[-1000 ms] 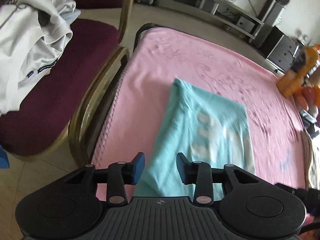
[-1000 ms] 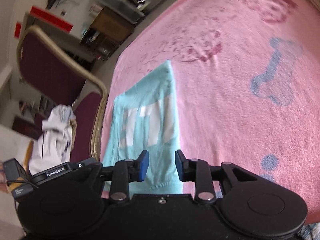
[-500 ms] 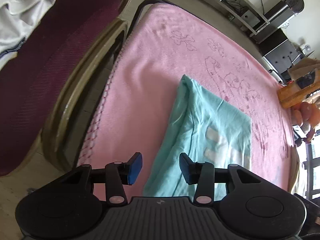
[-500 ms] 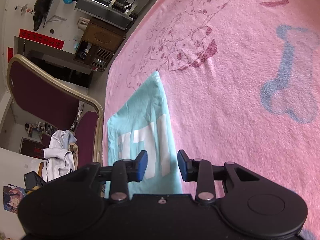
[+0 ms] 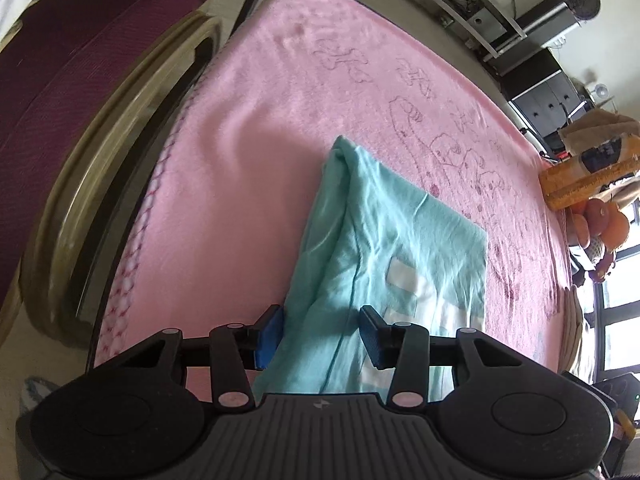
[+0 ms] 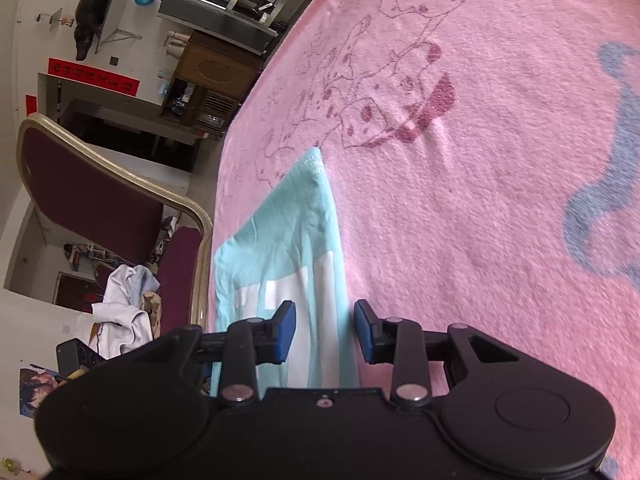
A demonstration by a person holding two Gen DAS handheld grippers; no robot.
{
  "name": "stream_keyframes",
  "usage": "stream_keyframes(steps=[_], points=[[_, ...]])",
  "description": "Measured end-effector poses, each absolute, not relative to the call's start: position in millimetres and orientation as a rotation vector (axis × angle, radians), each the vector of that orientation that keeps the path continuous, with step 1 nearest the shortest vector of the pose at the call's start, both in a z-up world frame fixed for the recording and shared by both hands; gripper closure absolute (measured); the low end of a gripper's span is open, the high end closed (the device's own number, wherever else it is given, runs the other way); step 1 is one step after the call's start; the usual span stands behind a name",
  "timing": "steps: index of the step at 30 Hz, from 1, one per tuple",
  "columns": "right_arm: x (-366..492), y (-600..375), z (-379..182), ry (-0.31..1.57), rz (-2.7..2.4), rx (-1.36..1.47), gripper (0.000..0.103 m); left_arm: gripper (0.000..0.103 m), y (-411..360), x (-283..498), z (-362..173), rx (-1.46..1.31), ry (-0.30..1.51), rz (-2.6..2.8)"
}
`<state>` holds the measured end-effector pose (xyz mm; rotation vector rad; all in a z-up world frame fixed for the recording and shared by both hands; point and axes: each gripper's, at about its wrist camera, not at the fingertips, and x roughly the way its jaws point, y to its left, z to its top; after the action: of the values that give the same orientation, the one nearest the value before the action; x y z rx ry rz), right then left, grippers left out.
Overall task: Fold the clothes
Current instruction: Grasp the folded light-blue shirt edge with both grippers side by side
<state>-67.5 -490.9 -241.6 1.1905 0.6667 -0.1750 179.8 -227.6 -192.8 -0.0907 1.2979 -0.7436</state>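
Observation:
A folded light-teal shirt (image 5: 384, 248) with a white print lies flat on the pink blanket (image 5: 280, 120). My left gripper (image 5: 319, 338) stands open over the shirt's near left edge, blue pads on either side of the cloth. In the right wrist view the same shirt (image 6: 292, 240) runs away from me, and my right gripper (image 6: 325, 330) is open over its near right edge. Neither gripper holds anything.
A maroon chair with a gold frame (image 5: 80, 92) stands close against the blanket's left side; white clothes (image 6: 120, 312) lie on its seat. Orange items (image 5: 592, 184) sit at the far right. Shelves and cabinets (image 6: 216, 68) stand beyond the blanket's far end.
Both grippers have come lower and closer to the shirt's near end. The left gripper's jaws have spread wider and now straddle the shirt's left edge. The shirt has not moved.

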Motion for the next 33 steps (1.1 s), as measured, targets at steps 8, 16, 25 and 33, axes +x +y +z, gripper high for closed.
stream_keyframes(steps=[8,16,25,33], points=[[-56,-494,-243,0.673,-0.144,1.151,0.081,0.06,-236,188,-191,-0.049,1.255,-0.736],[-47,-506,-253,0.587,-0.169,1.219,0.08,0.053,-252,193,-190,-0.003,1.224,-0.769],[-40,-509,-259,0.574,-0.096,1.219,0.081,0.05,-260,185,-187,0.074,1.238,-0.755],[-30,-503,-255,0.548,-0.125,1.156,0.081,0.028,-292,162,-189,0.234,1.131,-0.803]])
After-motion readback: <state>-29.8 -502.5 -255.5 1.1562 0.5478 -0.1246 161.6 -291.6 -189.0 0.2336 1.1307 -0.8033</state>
